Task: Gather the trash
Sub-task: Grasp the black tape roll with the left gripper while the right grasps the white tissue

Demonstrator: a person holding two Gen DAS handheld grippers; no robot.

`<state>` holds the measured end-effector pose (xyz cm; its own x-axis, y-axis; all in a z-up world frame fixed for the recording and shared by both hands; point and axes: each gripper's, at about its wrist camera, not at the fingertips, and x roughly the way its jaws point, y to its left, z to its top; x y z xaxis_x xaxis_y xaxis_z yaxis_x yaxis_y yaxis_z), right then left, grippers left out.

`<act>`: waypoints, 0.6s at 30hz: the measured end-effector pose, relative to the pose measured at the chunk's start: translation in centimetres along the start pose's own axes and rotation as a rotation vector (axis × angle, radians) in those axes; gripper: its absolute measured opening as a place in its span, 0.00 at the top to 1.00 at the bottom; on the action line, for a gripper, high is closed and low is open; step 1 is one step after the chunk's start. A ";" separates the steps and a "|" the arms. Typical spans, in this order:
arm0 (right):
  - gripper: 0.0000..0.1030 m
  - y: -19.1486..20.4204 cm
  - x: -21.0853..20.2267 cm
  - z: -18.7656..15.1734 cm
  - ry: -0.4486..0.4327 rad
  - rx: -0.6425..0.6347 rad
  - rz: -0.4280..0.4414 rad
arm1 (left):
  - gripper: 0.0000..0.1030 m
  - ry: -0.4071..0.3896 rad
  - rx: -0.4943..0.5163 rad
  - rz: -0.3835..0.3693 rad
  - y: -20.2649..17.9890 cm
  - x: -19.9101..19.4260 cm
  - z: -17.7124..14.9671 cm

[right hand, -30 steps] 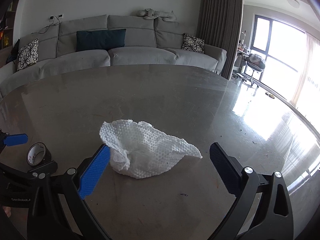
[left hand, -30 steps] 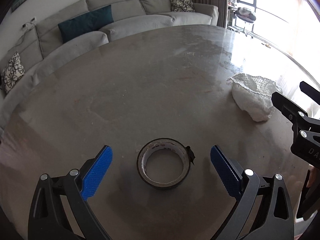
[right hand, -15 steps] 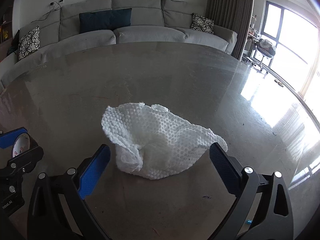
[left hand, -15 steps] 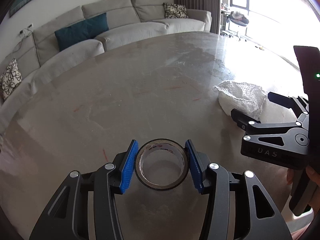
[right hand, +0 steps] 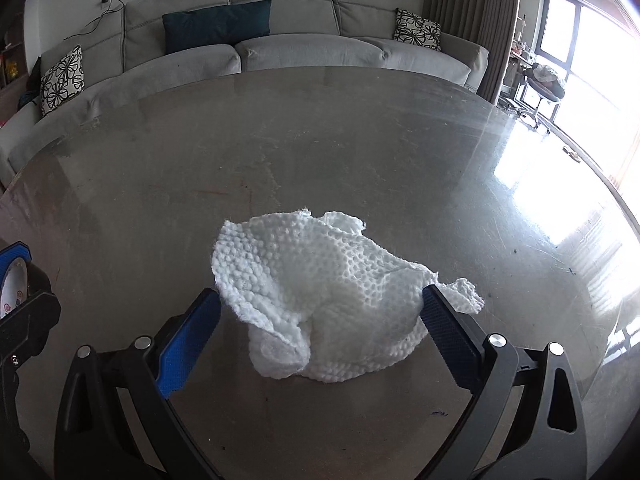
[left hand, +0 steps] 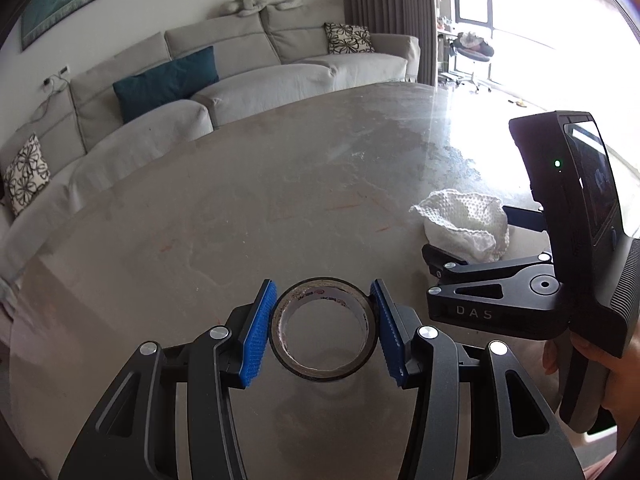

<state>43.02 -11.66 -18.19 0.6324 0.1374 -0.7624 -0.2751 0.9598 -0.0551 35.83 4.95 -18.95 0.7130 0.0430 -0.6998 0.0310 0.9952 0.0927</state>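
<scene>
Tape (left hand: 324, 332) sits clenched between the blue pads (left hand: 256, 338) of the left claw (left hand: 323, 330), lifted just off the worktop (left hand: 240, 208). To its right, the right claw (right hand: 320, 328) stands released, its pads either side of a crumpled white tissue (right hand: 328, 292) lying on the worktop; whether they touch it is unclear. A hand (left hand: 608, 376) holds that claw's handle. Beyond the worktop is a grey sofa (right hand: 280, 48).

The left gripper (left hand: 323, 326) has its fingers (left hand: 256, 336) clamped together, pitched downward. The right gripper (right hand: 320, 332) spreads wide, a hand (left hand: 600, 364) gripping its handle.
</scene>
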 end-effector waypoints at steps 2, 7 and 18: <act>0.04 0.1 0.5 0.0 0.026 -0.004 0.004 | 0.52 -0.002 -0.002 0.000 -0.1 -0.1 0.2; 0.04 -0.3 1.2 -0.1 0.057 0.013 0.036 | 0.52 -0.006 0.002 -0.004 -0.3 -0.4 0.2; 0.84 -0.4 -1.4 -1.6 0.017 -0.049 0.047 | 0.52 -0.036 0.021 0.005 -1.6 -2.4 0.4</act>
<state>41.08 -12.61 -18.15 0.6054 0.1770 -0.7760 -0.3391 0.9394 -0.0502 34.37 3.24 -17.13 0.7378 0.0444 -0.6736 0.0422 0.9929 0.1116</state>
